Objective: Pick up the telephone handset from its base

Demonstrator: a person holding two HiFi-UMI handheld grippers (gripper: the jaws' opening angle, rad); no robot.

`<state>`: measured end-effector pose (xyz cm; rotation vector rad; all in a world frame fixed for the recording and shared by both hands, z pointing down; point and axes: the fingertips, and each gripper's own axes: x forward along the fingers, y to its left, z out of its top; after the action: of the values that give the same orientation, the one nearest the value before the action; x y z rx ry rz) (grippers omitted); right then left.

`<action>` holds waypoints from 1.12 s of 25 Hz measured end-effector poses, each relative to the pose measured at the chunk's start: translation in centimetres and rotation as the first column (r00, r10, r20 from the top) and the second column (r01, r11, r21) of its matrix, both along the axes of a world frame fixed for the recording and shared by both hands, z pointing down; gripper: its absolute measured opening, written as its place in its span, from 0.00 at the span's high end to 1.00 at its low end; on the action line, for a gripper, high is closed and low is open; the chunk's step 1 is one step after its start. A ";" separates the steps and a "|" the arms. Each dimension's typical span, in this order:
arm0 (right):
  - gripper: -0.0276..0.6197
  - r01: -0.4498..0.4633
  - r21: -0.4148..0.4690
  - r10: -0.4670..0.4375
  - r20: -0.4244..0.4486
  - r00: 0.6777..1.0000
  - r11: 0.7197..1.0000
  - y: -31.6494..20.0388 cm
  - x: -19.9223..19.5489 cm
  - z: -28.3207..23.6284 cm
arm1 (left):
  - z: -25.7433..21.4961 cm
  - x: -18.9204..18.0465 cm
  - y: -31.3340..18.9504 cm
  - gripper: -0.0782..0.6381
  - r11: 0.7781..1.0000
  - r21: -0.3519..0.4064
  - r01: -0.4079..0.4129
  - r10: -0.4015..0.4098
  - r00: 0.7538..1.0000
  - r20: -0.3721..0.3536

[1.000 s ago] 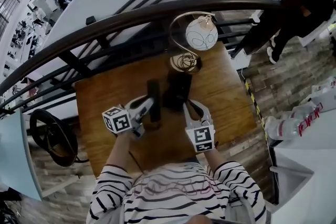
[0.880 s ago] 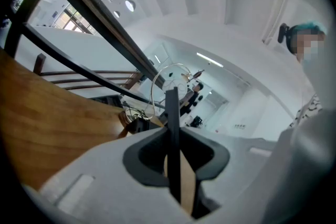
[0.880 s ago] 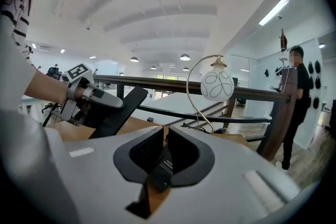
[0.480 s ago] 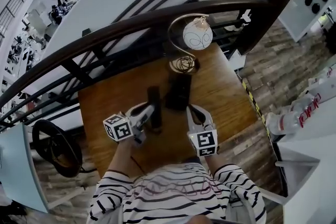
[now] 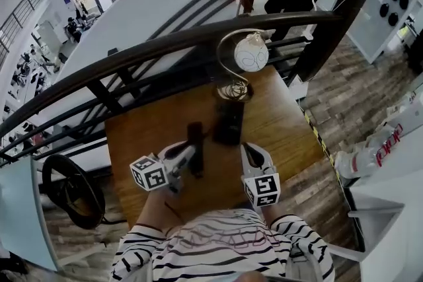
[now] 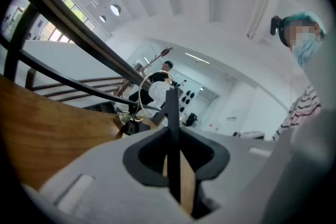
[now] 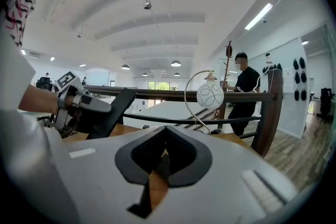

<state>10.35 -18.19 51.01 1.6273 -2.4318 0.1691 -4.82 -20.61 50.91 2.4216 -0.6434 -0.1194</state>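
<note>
Bright daylight, fisheye edges, soft foreground

The brown wooden table (image 5: 284, 122) shows fine grain under a dull satin finish. The black telephone handset (image 5: 195, 141) and its black base (image 5: 229, 121) look like matt plastic. The lamp's white globe (image 5: 251, 53) is smooth and faintly glossy — its thin looped stem (image 7: 185, 96) bright metal. The left claw (image 5: 192, 156) and right claw (image 5: 250, 150) have pale grey matt plastic shells with dark, finely textured pads (image 7: 186, 157).
</note>
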 end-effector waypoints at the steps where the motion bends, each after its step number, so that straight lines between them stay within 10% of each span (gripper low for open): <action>1: 0.95 0.002 0.000 -0.002 0.004 1.000 1.000 0.3 -0.1 -0.2 | -0.3 -0.2 0.4 0.79 1.000 0.005 -0.002 0.002 1.000 -0.001; 28: 0.95 0.038 0.019 -0.039 0.067 0.997 0.999 6.9 -1.7 -3.1 | -1.8 -5.1 9.1 0.79 0.990 -0.013 0.138 -0.139 0.985 -0.101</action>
<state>8.64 -11.28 47.89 1.6058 -2.5199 0.1999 -9.90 -11.51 49.15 2.3466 -0.7639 -0.2962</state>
